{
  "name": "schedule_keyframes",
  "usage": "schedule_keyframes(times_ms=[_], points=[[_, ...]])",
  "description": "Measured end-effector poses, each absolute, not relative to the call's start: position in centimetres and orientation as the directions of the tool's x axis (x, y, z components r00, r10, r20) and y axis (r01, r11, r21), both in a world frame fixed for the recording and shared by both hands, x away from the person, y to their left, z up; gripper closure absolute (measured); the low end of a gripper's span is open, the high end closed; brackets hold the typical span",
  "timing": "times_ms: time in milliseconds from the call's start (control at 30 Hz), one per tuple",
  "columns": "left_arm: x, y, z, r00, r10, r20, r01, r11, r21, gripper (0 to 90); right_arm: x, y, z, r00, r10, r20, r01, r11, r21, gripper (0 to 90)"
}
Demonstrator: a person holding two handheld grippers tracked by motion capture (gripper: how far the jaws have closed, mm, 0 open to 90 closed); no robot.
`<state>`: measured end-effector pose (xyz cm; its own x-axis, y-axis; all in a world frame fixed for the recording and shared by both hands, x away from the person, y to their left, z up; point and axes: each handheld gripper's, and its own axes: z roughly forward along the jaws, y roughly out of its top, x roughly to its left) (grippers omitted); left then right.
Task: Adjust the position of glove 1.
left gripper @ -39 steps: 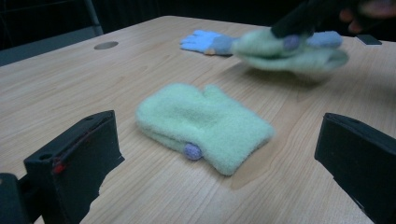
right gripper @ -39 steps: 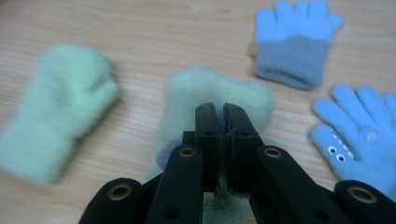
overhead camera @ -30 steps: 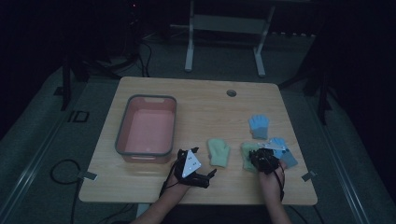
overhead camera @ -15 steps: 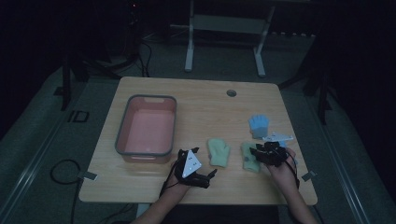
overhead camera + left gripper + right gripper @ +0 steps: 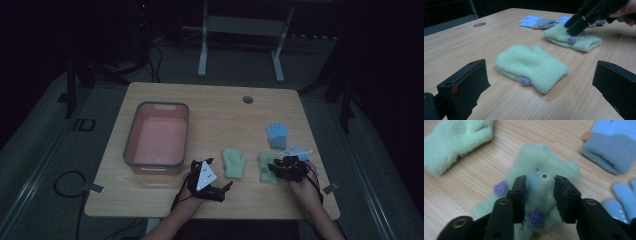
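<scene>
Your right gripper (image 5: pixel 539 195) has just been opening — jaws spread over the right green mitten (image 5: pixel 541 167), pads clear; your left gripper (image 5: pixel 544 82) waits spread before the left green mitten (image 5: pixel 531 66).

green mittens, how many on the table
2: one green mitten lies mid-table right of the tub; the other green mitten lies under the right gripper. More could be hidden.

The left tool (image 5: pixel 223 190) rests low with jaws wide; the right tool (image 5: pixel 272 170) tilts down, jaws just parted.
</scene>
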<state>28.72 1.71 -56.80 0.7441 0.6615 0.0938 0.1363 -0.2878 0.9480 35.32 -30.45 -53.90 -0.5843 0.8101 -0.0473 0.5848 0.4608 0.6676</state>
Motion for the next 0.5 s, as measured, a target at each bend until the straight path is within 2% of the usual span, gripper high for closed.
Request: schedule_keyframes(times_ms=[167,500], points=[[28.75,1.74,-56.80,0.743,0.664,0.087,0.142,-0.284,0.948,0.3,35.22,-30.46,-54.38,-0.571,0.820,-0.044,0.589,0.446,0.674,60.4],[28.76,1.70,-56.80,0.742,0.664,0.088,0.143,-0.285,0.948,0.3,35.13,-29.91,-54.30,-0.563,0.825,-0.038,0.610,0.446,0.655,78.8]])
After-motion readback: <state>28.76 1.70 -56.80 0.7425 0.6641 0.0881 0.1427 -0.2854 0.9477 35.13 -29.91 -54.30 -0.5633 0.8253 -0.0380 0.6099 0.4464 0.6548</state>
